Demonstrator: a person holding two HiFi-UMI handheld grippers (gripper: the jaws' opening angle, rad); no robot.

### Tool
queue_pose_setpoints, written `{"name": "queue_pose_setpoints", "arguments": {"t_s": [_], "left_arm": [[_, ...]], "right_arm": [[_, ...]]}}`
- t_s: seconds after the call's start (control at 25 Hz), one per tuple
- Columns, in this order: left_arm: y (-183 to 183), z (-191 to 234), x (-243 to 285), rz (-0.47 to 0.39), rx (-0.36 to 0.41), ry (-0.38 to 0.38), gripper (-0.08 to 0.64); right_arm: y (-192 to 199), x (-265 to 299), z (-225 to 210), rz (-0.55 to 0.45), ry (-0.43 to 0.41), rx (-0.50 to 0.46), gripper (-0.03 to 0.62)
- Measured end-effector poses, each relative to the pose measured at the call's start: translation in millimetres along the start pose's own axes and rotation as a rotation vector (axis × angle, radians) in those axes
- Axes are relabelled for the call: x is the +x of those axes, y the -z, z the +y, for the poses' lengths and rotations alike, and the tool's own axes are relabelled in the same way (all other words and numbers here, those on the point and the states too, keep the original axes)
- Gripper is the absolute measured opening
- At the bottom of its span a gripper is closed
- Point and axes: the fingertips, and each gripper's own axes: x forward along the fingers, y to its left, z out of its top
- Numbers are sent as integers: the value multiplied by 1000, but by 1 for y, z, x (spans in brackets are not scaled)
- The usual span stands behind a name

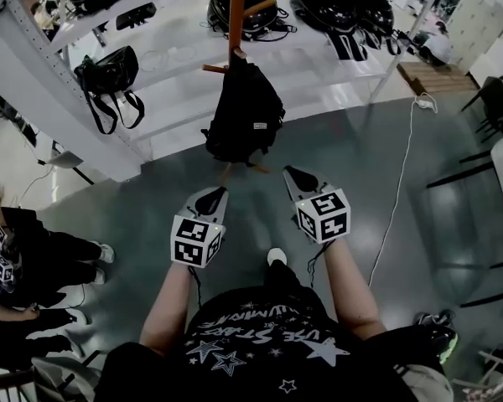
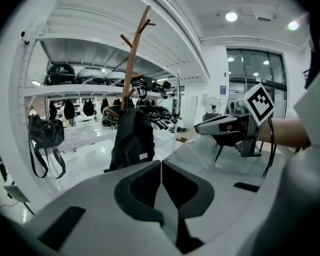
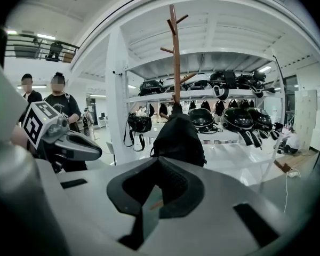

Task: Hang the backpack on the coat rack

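A black backpack [image 1: 241, 111] hangs from a peg of the brown wooden coat rack [image 1: 237, 11], in front of the white shelves. It also shows in the left gripper view as the backpack [image 2: 132, 139] on the rack [image 2: 131, 68], and in the right gripper view as the backpack [image 3: 178, 137] on the rack [image 3: 176, 52]. My left gripper [image 1: 213, 197] and right gripper [image 1: 296, 177] are both shut and empty, held side by side a short way back from the bag, touching nothing.
White shelving [image 1: 163, 82] behind the rack carries helmets [image 1: 339, 7] and a black handbag [image 1: 109, 74]. People stand at the left [image 1: 33, 249]. A white cable [image 1: 402, 182] runs across the grey floor, and dark chairs [image 1: 495, 107] stand at the right.
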Motion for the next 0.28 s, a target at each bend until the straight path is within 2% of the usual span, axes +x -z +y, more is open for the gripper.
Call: {"name": "queue_pose_setpoints", "arguments": {"t_s": [0.28], "left_arm": [[30,-13,-40,-5,20,49,27]], "right_arm": [[17,-33,43,-7,51,12,11]]}}
